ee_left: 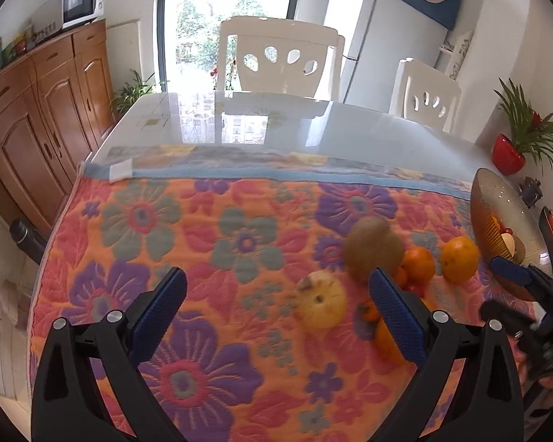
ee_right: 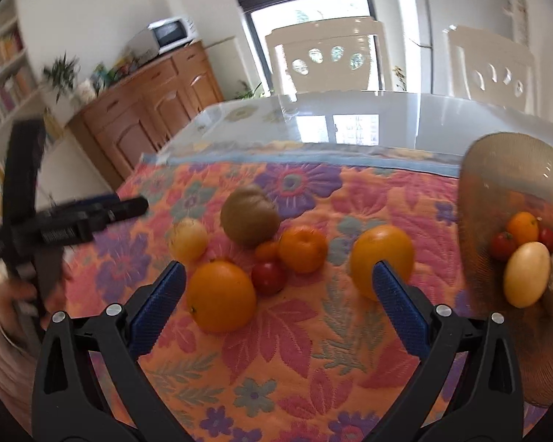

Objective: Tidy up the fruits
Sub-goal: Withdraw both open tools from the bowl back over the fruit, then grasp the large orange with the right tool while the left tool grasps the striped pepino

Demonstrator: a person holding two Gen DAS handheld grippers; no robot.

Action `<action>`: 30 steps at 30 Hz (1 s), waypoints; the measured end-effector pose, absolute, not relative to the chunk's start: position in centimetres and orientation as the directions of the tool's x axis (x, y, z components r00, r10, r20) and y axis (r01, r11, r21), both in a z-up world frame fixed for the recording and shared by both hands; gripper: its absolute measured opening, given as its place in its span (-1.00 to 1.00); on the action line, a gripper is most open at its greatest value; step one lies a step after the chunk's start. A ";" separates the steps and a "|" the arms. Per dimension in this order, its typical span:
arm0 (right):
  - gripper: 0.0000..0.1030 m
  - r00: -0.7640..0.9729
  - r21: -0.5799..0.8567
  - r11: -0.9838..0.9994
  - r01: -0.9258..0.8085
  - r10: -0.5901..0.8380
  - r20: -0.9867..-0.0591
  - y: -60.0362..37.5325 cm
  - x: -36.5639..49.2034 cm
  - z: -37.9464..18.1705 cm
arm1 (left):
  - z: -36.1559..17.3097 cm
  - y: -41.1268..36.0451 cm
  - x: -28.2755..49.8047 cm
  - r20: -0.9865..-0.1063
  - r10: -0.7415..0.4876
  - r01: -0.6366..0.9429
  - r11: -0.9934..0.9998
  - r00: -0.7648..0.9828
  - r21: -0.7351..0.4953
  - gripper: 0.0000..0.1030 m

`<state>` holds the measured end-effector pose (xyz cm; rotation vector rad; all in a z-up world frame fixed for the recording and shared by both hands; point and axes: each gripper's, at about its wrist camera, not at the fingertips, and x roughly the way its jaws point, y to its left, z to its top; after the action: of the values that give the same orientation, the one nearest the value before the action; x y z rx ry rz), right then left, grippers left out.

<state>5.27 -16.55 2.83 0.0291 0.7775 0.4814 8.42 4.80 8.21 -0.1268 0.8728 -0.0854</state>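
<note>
— Blue-padded jaws on both sides?
— Yes. The right gripper [ee_right: 278,287] stands wide open, empty, with a large orange [ee_right: 220,296] and a red tomato [ee_right: 268,276] lying between its fingers.
— And the left?
— The left gripper [ee_left: 278,296] is also spread wide, holding nothing; a pale apple [ee_left: 322,300] sits between its fingers on the flowered cloth [ee_left: 166,243].
— The bowl [ee_right: 497,169]?
— Farther right, holding some fruit.

Window [ee_left: 232,37] glare, motion blur, fisheye

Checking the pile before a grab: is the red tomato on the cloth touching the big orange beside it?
Touching. The right wrist view shows the red tomato pressed against the big orange, no cloth between.
</note>
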 end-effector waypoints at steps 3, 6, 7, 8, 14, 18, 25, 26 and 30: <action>0.94 0.604 0.139 0.877 -0.461 0.425 -0.674 -14.9 4.8 1.6 | 7.0 5.1 8.1 -0.765 -0.129 0.039 0.990 0.631 -0.135 0.90; 0.94 0.582 0.096 0.853 -0.514 0.428 -0.691 -13.3 4.3 0.6 | 5.7 4.7 8.0 -0.776 -0.131 0.061 0.991 0.617 -0.118 0.90; 0.94 0.580 0.084 0.846 -0.526 0.429 -0.692 -12.9 4.1 0.4 | 5.3 4.5 8.1 -0.781 -0.137 0.071 0.990 0.610 -0.117 0.90; 0.94 0.580 0.073 0.840 -0.537 0.430 -0.692 -12.4 4.0 0.1 | 4.9 4.3 8.2 -0.783 -0.142 0.080 0.990 0.605 -0.117 0.90; 0.94 0.582 0.055 0.844 -0.534 0.414 -0.700 -11.2 4.3 -1.0 | 3.3 2.8 8.6 -0.796 -0.152 0.124 0.987 0.586 -0.097 0.90; 0.94 0.640 -0.018 0.870 -0.493 0.349 -0.684 -10.9 4.3 -1.7 | 2.6 2.7 9.2 -0.803 -0.144 0.114 0.989 0.578 -0.095 0.90; 0.94 0.638 -0.061 0.874 -0.482 0.302 -0.709 -9.9 5.3 -2.3 | 1.2 2.0 10.5 -0.805 -0.124 0.135 0.989 0.581 -0.055 0.90; 0.94 0.613 -0.060 0.868 -0.492 0.297 -0.732 -9.5 5.7 -2.9 | 1.0 1.7 10.5 -0.802 -0.104 0.147 0.989 0.588 -0.020 0.90; 0.94 0.543 -0.011 0.869 -0.494 0.299 -0.785 -9.4 7.0 -4.1 | 0.4 1.0 10.5 -0.807 -0.068 0.162 0.986 0.587 0.036 0.91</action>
<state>7.03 -9.42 -4.11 -0.2426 0.8786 0.4765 10.53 1.02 0.40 0.1094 0.9344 -0.1342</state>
